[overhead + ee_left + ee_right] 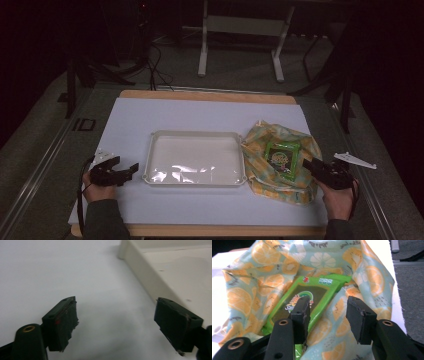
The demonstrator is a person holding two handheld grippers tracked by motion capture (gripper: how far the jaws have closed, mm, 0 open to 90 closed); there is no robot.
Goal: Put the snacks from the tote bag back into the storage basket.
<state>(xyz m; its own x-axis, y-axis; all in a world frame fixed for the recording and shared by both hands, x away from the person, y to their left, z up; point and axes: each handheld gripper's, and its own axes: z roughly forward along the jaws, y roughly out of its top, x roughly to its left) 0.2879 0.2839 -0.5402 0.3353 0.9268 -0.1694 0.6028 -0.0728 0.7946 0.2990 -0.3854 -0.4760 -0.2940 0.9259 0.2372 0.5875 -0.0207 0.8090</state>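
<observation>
The right gripper [311, 165] was at the near edge of the green packet [283, 157], which lay on the fruit-print cloth [260, 172] to the right of the tray [194, 136]. Its jaws stood apart. In the right gripper view one jaw lay over the packet [312, 300] and the other over the cloth [262, 290], so nothing was pinched yet.

It looked like the reaching step, just before a grab. Next, the jaws would need to slide around the packet's edge and squeeze on the packet alone. The cloth was soft and bunched up around it, so a fold could get caught too. The packet lay flat, which would make its edge hard to get under.

The left gripper [131, 168] rested on the table [200, 112] just beside the tray's left wall. Its jaws were wide apart and held nothing. The tray [147, 277] had nothing in it and seemed a likely spot for the packet. Its raised rim would have to be cleared on the way in.
</observation>
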